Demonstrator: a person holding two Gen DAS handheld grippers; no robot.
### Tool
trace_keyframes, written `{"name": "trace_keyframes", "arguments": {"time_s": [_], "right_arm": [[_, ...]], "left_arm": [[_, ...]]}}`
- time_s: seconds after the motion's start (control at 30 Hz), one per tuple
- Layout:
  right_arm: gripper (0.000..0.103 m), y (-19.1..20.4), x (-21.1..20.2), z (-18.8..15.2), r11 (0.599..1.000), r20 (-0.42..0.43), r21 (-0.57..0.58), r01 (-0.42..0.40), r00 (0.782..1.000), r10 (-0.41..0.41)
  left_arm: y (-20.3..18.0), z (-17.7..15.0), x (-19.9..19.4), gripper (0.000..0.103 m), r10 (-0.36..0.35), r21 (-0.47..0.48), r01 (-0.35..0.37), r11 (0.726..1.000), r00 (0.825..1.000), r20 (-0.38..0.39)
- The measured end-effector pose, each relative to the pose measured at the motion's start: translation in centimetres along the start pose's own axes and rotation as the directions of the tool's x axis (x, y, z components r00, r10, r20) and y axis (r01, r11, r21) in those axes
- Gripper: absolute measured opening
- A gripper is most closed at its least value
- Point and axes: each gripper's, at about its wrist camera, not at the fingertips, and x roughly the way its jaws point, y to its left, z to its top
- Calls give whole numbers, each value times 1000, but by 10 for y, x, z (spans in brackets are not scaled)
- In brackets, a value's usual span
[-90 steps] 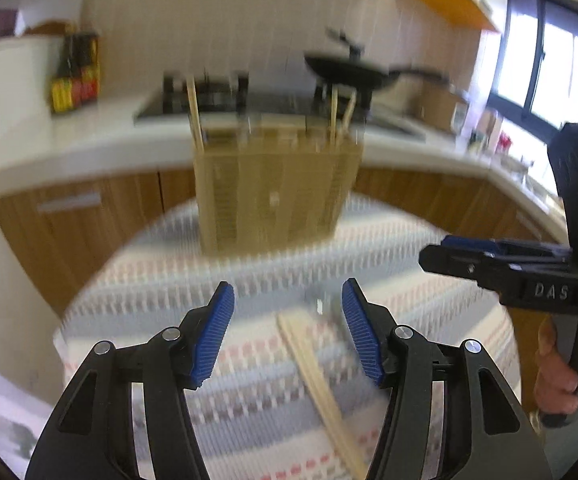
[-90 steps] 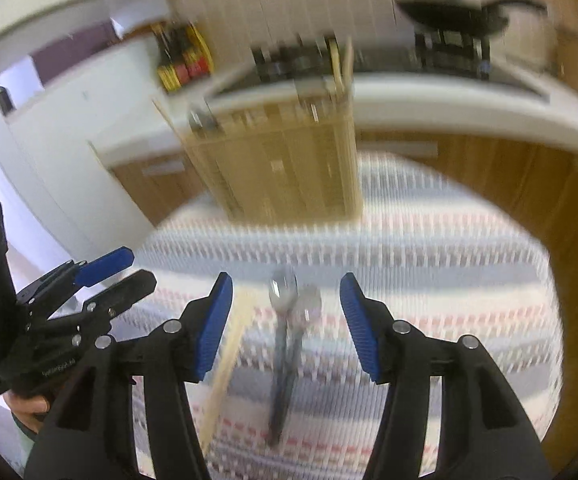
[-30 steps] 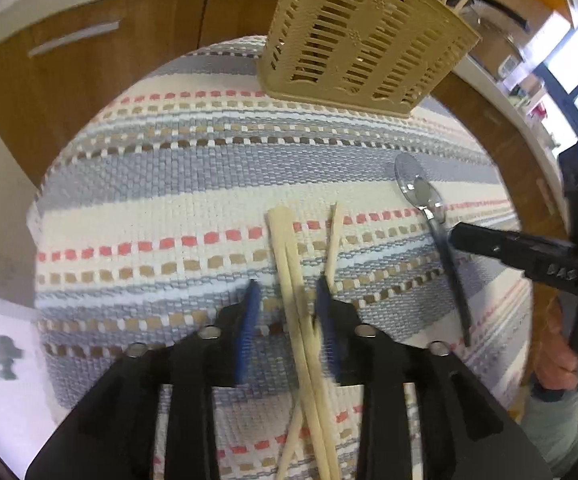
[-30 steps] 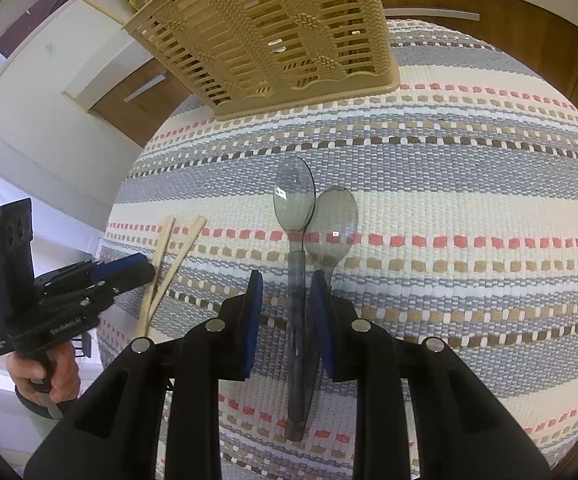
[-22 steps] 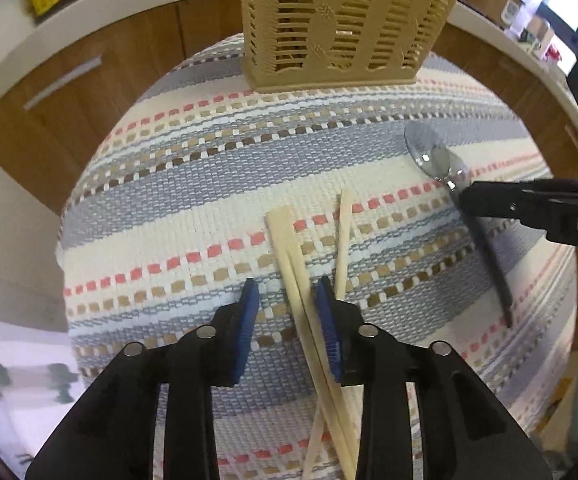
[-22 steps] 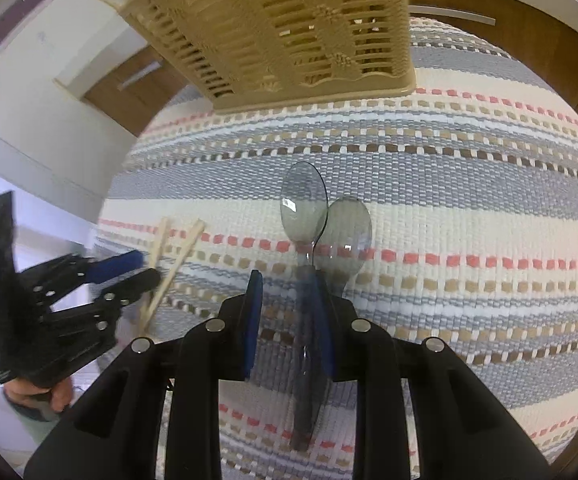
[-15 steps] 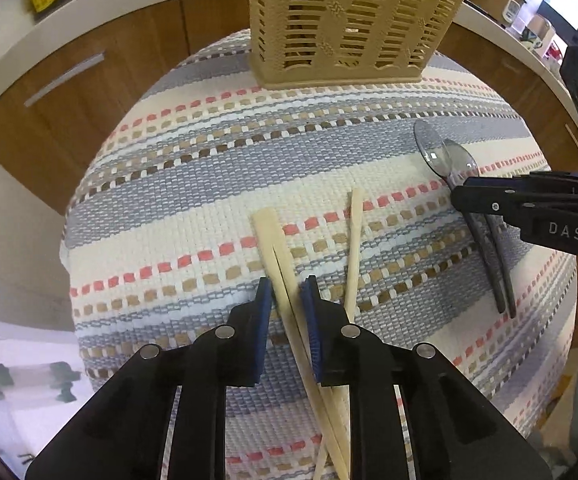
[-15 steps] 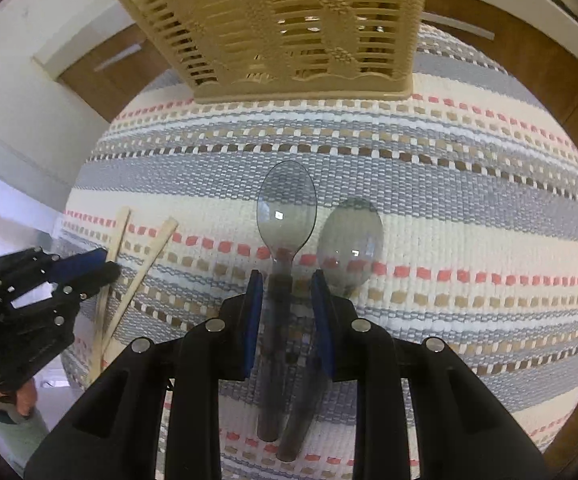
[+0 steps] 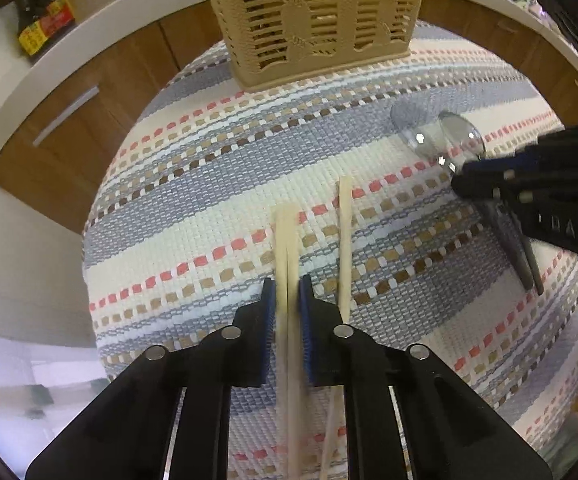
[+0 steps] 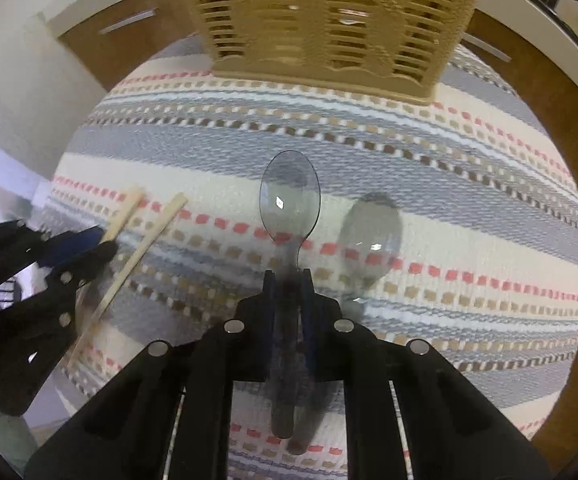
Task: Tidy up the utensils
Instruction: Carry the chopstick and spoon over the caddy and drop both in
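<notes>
My left gripper (image 9: pixel 287 292) is shut on a pair of pale wooden chopsticks (image 9: pixel 286 236) lying on the striped cloth (image 9: pixel 193 184). A third chopstick (image 9: pixel 344 240) lies just right of them. My right gripper (image 10: pixel 287 284) is shut on the handle of a clear grey plastic spoon (image 10: pixel 290 200). A second clear spoon (image 10: pixel 370 236) lies on the cloth to its right. The tan slatted utensil basket (image 9: pixel 313 16) stands at the cloth's far edge, also in the right wrist view (image 10: pixel 329 16). Each gripper shows in the other's view: the right one (image 9: pixel 529 192), the left one (image 10: pixel 69 256).
Wooden cabinets (image 9: pixel 101 92) under a white counter (image 9: pixel 69 44) curve behind the table. Sauce bottles (image 9: pixel 43 8) stand on the counter at the far left. The cloth-covered table drops off close behind both grippers.
Both grippers came down from above the table and closed: the left jaws shut on the two chopsticks, the right jaws on the left spoon's handle. The held spoon now sits ahead of the other spoon.
</notes>
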Motion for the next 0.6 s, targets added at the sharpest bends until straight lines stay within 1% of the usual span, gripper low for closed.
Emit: {"name": "trace_keyframes", "arguments": {"time_s": [0.03,0.07,0.13,0.17,0.23,0.3,0.33,0.37,0.4,0.43,0.5,0.53,0.57,0.6], "right_arm": [[10,-1,-3,-3,1000,15,4,-31,999,31],[10,-2,-6,-4,999,31,6,-51,998,51],[10,-5,-21,-8,996,85,-4,-86,993,86],[10,-6,-29,-9,994,108,-9,-107,988,107],[10,-6,-51,-11,989,168,-26,-149,974,151],[10,-5,-80,-11,985,257,-58,-160,952,170],[10,-5,-97,-10,983,305,-74,-169,934,184],[10,-6,-110,-9,981,338,-82,-176,921,193],[10,-8,-121,-8,979,371,-91,-180,907,201],[10,-9,-135,-7,978,416,-101,-180,886,206],[10,-14,-155,-4,979,478,-112,-171,854,204],[10,-15,-166,-1,980,520,-119,-158,831,197],[10,-19,-174,3,981,546,-123,-149,816,192],[10,-23,-182,8,982,578,-127,-140,794,188]], "left_arm": [[1,-2,-3,10,-7,-13,7,1000,1000,14],[3,-4,-6,10,-23,-27,25,999,999,45],[6,-5,-16,10,-47,-57,52,997,994,98],[9,-5,-25,10,-63,-72,73,995,989,132],[13,-3,-46,10,-103,-95,125,988,972,211],[14,3,-75,10,-130,-99,171,980,936,327],[15,5,-84,10,-132,-102,180,978,924,359],[18,9,-100,10,-131,-105,190,976,901,414],[19,13,-114,10,-130,-103,199,975,876,465],[20,17,-125,10,-130,-100,207,973,853,505],[26,27,-146,10,-127,-97,224,970,803,582],[27,34,-159,10,-128,-93,238,967,765,631],[26,38,-169,10,-123,-93,243,966,742,659],[26,44,-177,10,-120,-92,249,964,718,685]]}}
